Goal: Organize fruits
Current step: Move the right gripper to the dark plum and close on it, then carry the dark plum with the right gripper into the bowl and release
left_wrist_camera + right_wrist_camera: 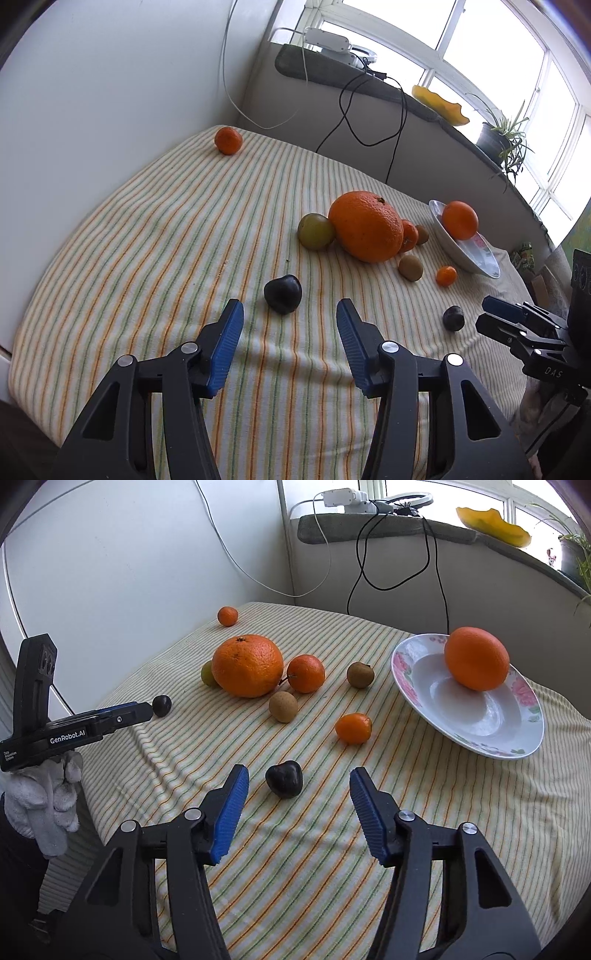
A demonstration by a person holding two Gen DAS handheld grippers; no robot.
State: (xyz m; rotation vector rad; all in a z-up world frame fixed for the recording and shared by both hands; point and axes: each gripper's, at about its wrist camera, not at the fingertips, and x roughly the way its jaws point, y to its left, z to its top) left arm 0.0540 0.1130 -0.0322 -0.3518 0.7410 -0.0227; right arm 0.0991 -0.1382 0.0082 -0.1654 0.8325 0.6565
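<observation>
A white flowered plate (424, 686) (476, 254) on the striped cloth holds one orange (476, 657) (460, 219). On the cloth lie a big orange (365, 227) (247, 664), a green fruit (316, 231), mandarins (306, 673) (353, 728) (228, 140) and two brown kiwis (283, 706) (360, 674). My left gripper (289, 302) is open, with a dark plum (283, 294) just beyond its fingertips. My right gripper (299, 773) is open too, and a second dark plum (284, 779) lies at its fingertips. Nothing is held.
The table stands in a corner, with white walls at the left and back. Cables (369, 572) hang from a sill with a power strip (328, 40), a yellow dish (495, 524) and a potted plant (498, 136). A gloved hand (44, 797) holds the left gripper.
</observation>
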